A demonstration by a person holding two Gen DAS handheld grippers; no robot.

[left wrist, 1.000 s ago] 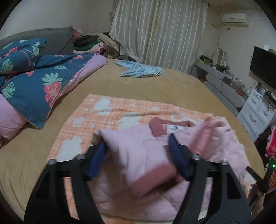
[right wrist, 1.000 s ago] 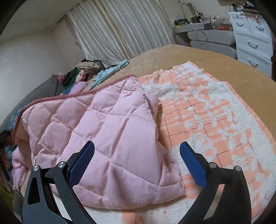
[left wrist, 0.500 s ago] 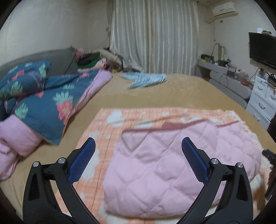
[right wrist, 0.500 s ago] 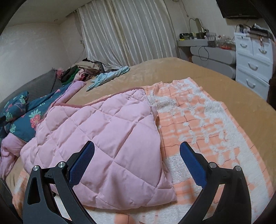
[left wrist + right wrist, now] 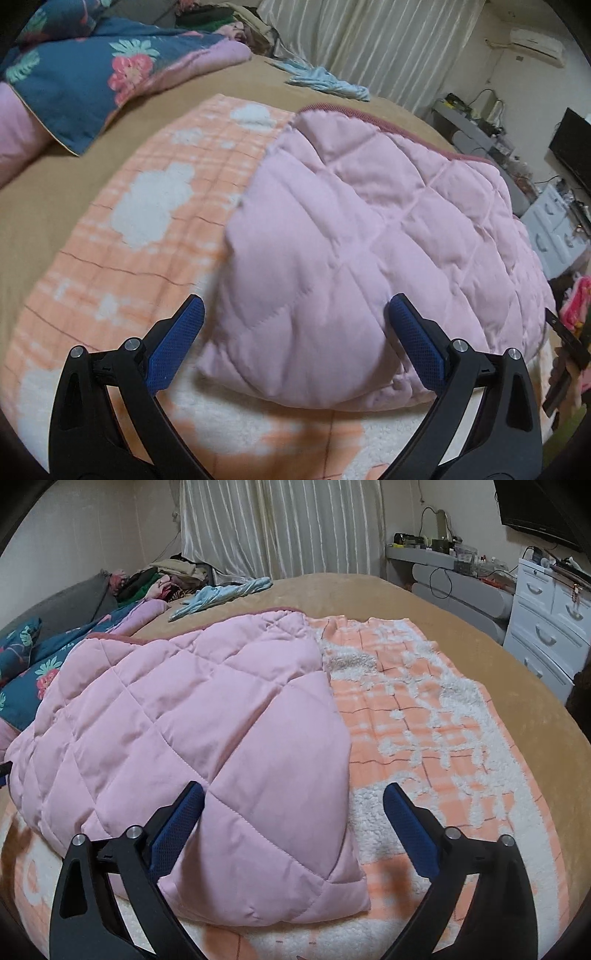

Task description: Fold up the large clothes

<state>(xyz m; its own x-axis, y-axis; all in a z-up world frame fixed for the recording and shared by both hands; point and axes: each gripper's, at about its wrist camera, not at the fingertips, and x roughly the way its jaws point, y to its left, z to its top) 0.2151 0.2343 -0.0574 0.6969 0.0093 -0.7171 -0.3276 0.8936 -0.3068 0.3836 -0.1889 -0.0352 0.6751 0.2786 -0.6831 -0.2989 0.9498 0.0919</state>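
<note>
A pink quilted jacket [image 5: 369, 229] lies folded flat on an orange-and-white checked fleece blanket [image 5: 155, 206] on the bed. My left gripper [image 5: 295, 332] is open and empty, its blue pads either side of the jacket's near left end. In the right wrist view the jacket [image 5: 192, 720] fills the left half, on the blanket [image 5: 424, 720]. My right gripper [image 5: 291, 816] is open and empty over the jacket's near right corner. A dark pink trim runs along the jacket's far edge.
A blue floral duvet [image 5: 85, 70] with pink lining lies at the bed's left. A light blue garment [image 5: 221, 594] lies at the far side, with a clothes pile [image 5: 162, 576] behind. White drawers [image 5: 546, 627] and a grey shelf stand to the right.
The left gripper let go of the jacket's sleeve and opened, then moved down close over the jacket's left end. The jacket now lies folded. The right gripper stayed open and shifted slightly.
</note>
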